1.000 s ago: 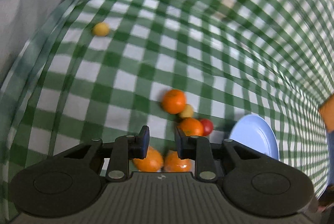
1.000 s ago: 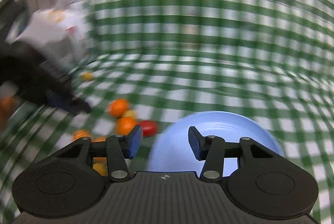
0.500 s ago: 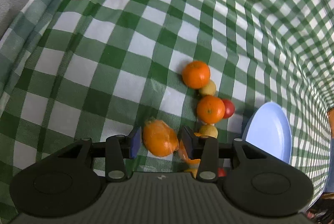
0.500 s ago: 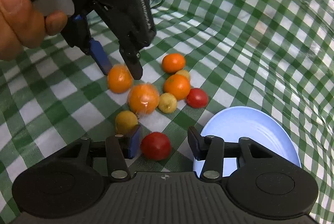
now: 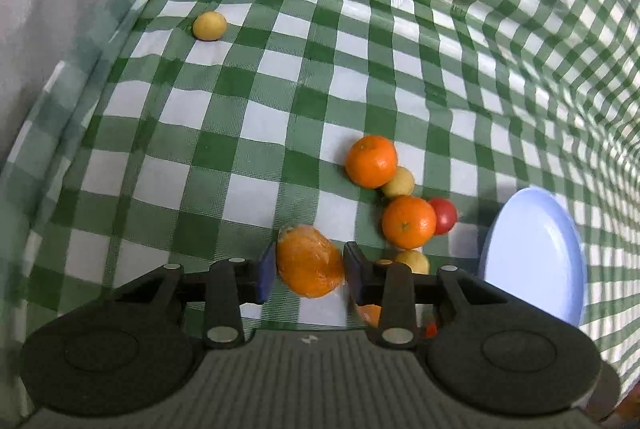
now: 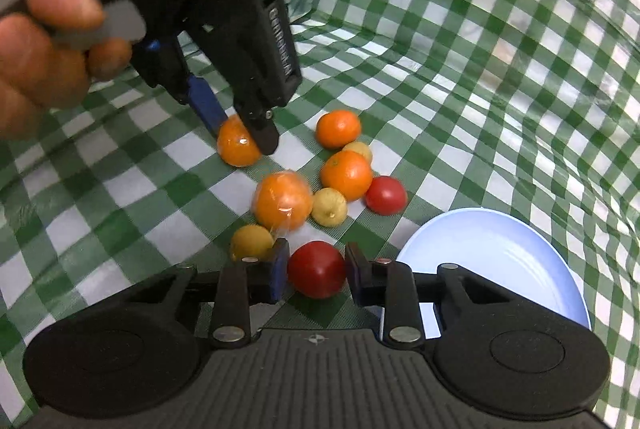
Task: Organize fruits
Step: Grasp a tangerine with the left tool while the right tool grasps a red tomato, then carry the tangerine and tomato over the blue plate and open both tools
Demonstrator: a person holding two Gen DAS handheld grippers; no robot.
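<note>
Both claws just closed: left claw [image 5: 310, 267] grips wrapped orange [image 5: 310, 263], right claw [image 6: 316, 269] red tomato [image 6: 317, 269].

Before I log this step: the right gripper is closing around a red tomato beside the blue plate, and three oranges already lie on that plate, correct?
Not quite. In the right wrist view the blue plate is empty; the right gripper does enclose the red tomato.

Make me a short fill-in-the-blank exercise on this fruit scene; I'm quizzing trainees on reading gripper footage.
1. The right claw has a ____ tomato between its fingers.
2. The left claw closes around a plastic-wrapped ____ fruit.
3. The empty plate is light ____.
4. The tablecloth is checked white and ____.

Missing words: red; orange; blue; green
</note>
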